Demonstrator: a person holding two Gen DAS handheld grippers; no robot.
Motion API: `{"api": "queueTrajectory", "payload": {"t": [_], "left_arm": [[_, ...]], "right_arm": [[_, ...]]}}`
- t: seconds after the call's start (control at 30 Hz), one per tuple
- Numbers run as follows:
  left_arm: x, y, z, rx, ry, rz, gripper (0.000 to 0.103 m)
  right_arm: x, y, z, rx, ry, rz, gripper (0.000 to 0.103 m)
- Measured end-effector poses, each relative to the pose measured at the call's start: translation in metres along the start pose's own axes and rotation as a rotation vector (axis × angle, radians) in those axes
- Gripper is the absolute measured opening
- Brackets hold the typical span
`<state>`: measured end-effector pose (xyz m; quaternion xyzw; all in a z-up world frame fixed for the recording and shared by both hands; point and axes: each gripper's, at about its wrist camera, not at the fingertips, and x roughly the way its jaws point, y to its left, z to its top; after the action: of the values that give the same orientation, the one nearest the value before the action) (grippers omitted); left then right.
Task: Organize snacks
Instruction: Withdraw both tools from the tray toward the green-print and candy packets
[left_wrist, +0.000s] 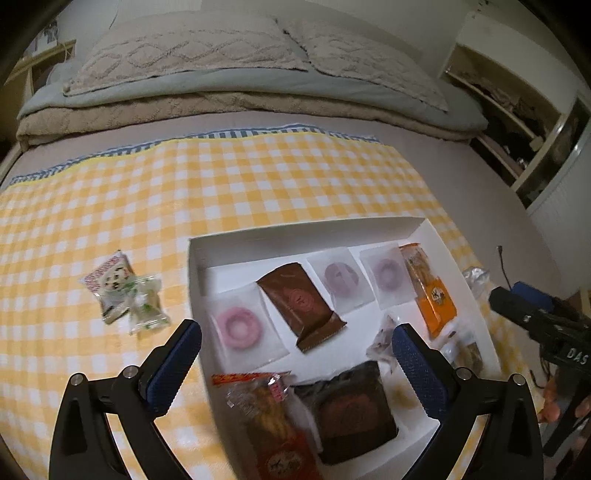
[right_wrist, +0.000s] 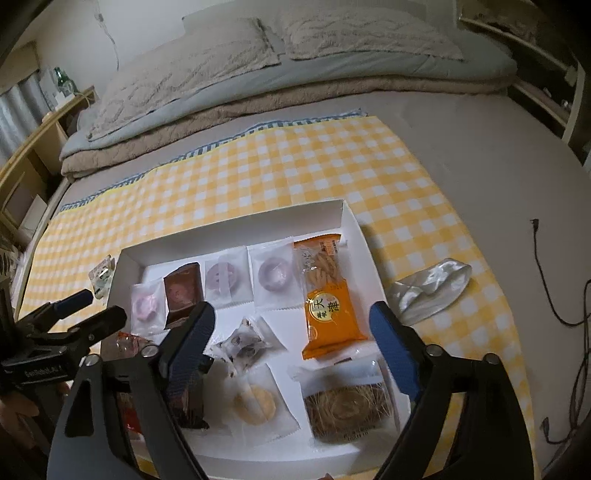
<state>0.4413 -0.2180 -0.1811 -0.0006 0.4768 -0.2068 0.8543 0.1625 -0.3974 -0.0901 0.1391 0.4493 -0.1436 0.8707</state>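
A white box (left_wrist: 258, 236) (right_wrist: 236, 218) on the yellow checked cloth holds several wrapped snacks: a pink ring cookie (left_wrist: 239, 326), a brown packet (left_wrist: 301, 301), two purple ring cookies (left_wrist: 341, 277), an orange cracker pack (right_wrist: 330, 299) and a dark cake (left_wrist: 351, 410). Two small green-and-white packets (left_wrist: 123, 295) lie on the cloth left of the box. My left gripper (left_wrist: 297, 349) is open and empty above the box's near left part. My right gripper (right_wrist: 291, 328) is open and empty above the box's middle.
A crumpled clear wrapper (right_wrist: 430, 290) lies on the cloth right of the box. A black cable (right_wrist: 546, 273) runs over the grey sheet at the right. Folded blankets and pillows (left_wrist: 229, 81) lie at the far end. Shelves (left_wrist: 517, 122) stand to the right.
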Motion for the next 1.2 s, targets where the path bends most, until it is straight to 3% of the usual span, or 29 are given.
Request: {"api": "queueTrajectory", "payload": {"t": [0.1, 0.7, 0.93, 1.2], "left_arm": [[-0.018, 0.001, -0.007, 0.021, -0.001, 0.016, 0.103], [-0.101, 0.036, -0.029, 0.013, -0.08, 0.067, 0.103], [-0.128, 0.075, -0.037, -0.013, -0.102, 0.135, 0.103], [-0.151, 0.112, -0.034, 0.025, -0.114, 0.234, 0.103]], "right_arm": [[-0.014, 0.001, -0.003, -0.009, -0.03, -0.018, 0.103], [-0.05, 0.036, -0.016, -0.061, -0.081, -0.043, 0.103], [-0.045, 0.064, -0.015, -0.062, -0.082, -0.01, 0.103], [-0.03, 0.106, -0.012, -0.093, -0.078, 0.035, 0.103]]}}
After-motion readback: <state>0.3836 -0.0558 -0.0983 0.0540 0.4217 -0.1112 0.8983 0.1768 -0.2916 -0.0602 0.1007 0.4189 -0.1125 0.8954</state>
